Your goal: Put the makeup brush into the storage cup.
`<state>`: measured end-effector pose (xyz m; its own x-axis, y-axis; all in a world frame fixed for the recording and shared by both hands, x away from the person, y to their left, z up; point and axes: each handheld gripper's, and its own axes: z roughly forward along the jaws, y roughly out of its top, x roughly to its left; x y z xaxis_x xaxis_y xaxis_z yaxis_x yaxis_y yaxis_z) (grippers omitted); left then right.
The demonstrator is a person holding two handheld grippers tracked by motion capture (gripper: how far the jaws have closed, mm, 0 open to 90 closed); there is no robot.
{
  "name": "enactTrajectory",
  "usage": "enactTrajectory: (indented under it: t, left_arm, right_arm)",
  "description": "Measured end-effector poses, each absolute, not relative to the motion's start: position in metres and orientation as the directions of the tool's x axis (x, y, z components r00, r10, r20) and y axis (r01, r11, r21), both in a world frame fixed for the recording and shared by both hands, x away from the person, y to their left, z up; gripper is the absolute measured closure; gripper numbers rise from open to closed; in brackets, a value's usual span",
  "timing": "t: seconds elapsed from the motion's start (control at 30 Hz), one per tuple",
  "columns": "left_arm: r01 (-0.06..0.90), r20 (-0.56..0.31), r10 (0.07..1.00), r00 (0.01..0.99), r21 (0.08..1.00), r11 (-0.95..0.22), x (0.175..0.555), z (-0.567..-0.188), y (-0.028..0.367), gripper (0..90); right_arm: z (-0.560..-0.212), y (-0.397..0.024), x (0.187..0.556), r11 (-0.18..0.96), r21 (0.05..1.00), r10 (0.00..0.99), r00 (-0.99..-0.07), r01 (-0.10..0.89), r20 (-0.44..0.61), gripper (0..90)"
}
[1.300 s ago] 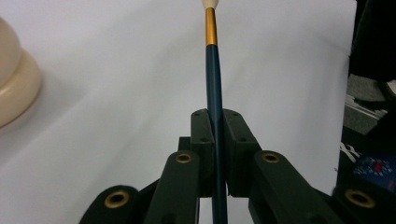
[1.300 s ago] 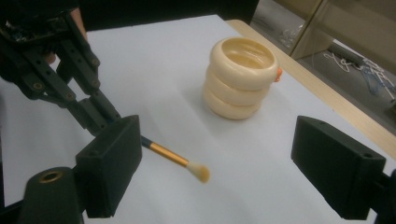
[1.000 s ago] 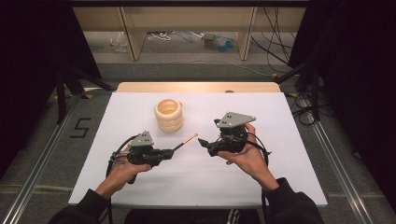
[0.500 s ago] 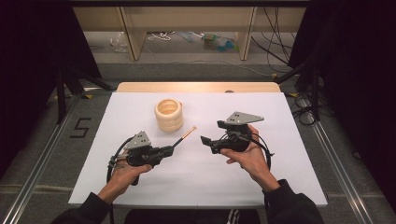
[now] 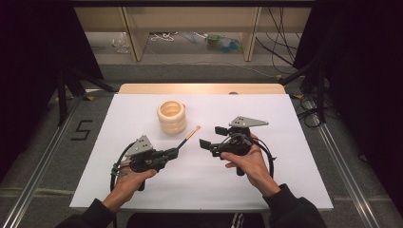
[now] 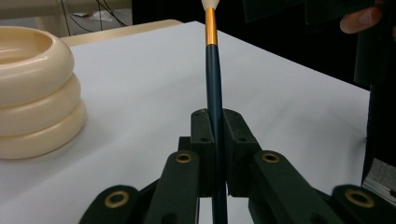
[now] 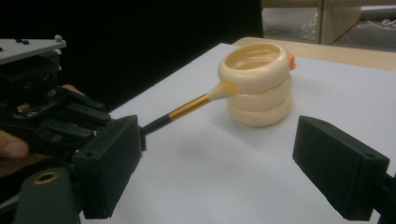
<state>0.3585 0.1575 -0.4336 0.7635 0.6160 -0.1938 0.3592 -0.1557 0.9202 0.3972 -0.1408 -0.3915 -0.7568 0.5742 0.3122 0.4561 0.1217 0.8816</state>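
Brush being clamped between the jaws of the left gripper, dark blue handle running up to a bright orange-gold ferrule and a pale pointed tip. Pointing up and away, tip hanging just beside the cream holder and on its near right side, clear of the white table. Holder looking like three fat, glossy rings stacked into a ribbed cup, smooth as glazed ceramic or plastic, open at the top, with a small orange spot at the rim. Standing upright, well apart from the table edges.

Judging the step in hand: carrying the brush toward the holder, likely for dropping it in. Right gripper waiting on the holder's right, near the brush tip, jaws standing wide apart with nothing between them. Black jaw blocks looking matte and square-edged.

Next move probably calling for lifting the tip above the rim, tilting the handle steeper, then lowering it into the opening without knocking the light-looking stack sideways.
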Motion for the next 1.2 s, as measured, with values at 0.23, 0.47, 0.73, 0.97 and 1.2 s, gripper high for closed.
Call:
enactTrajectory:
  t: [0.23,0.47,0.73,0.97,1.2]
  left_arm:
    - [0.348,-0.194,0.619,0.761,0.928,-0.136,0.356,-0.432,0.155,84.0]
    - [0.337,-0.199,0.616,0.762,0.934,-0.116,0.353,-0.431,0.152,84.0]
    - [0.303,-0.178,0.608,0.774,0.947,-0.109,0.349,-0.430,0.147,84.0]
    - [0.305,-0.196,0.613,0.765,0.949,-0.078,0.344,-0.429,0.142,84.0]
    - [0.287,-0.187,0.607,0.772,0.955,-0.071,0.341,-0.428,0.139,84.0]
  right_arm:
    - [-0.401,-0.134,0.398,0.086,0.876,0.545,-0.758,0.475,0.358,15.9]
    - [-0.402,-0.130,0.397,0.037,0.863,0.515,-0.750,0.503,0.415,16.4]
    - [-0.404,-0.123,0.397,0.001,0.852,0.473,-0.751,0.524,0.461,19.8]
    - [-0.408,-0.117,0.397,-0.037,0.840,0.437,-0.747,0.541,0.500,25.9]
    - [-0.411,-0.113,0.396,-0.057,0.836,0.410,-0.751,0.546,0.518,32.4]
